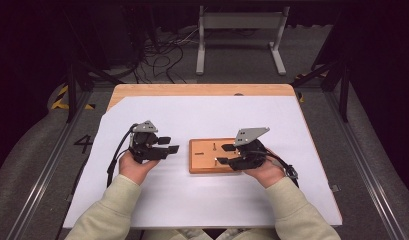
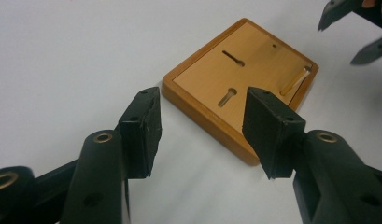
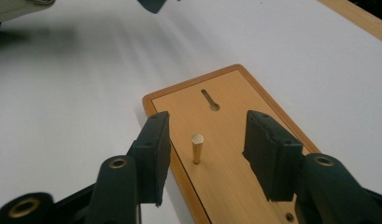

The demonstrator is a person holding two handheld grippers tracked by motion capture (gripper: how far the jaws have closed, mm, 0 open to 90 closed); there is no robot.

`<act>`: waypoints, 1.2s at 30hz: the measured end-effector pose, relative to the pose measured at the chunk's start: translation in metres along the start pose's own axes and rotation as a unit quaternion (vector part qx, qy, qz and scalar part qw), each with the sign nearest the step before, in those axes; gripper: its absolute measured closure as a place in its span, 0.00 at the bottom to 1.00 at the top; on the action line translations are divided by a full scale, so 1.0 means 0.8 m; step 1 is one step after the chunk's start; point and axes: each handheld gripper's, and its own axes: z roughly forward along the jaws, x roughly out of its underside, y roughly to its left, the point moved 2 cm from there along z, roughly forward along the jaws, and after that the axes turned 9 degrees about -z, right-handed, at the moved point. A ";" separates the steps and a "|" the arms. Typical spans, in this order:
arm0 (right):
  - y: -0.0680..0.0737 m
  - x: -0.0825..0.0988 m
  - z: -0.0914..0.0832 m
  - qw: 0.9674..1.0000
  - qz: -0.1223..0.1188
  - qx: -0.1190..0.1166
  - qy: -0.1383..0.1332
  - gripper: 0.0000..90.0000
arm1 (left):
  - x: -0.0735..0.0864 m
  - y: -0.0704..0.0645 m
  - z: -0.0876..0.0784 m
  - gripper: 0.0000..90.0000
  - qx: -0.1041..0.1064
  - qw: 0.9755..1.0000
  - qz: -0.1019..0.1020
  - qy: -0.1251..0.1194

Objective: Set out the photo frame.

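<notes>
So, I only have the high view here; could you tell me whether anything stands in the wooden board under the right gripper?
Observer: Yes, a small wooden peg stands upright in the wooden board, between the open jaws of the right gripper and touching neither.
Operator: Thank you. Is the left gripper holding anything?
Observer: No, the left gripper is open and empty, looking across the white sheet at the board's edge.
Operator: And the slot beyond the peg?
Observer: That keyhole slot is empty.
</notes>
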 end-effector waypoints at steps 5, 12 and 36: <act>0.000 0.001 0.014 1.000 -0.003 -0.010 0.012 0.60 | -0.011 -0.001 0.012 0.50 -0.011 1.000 0.019 -0.013; -0.005 0.007 0.035 0.999 -0.007 -0.028 0.033 0.70 | -0.023 0.010 0.026 0.53 0.004 1.000 -0.016 -0.005; 0.004 0.014 0.060 0.993 -0.065 -0.029 0.091 0.93 | -0.020 0.015 0.037 0.46 0.013 1.000 -0.024 0.015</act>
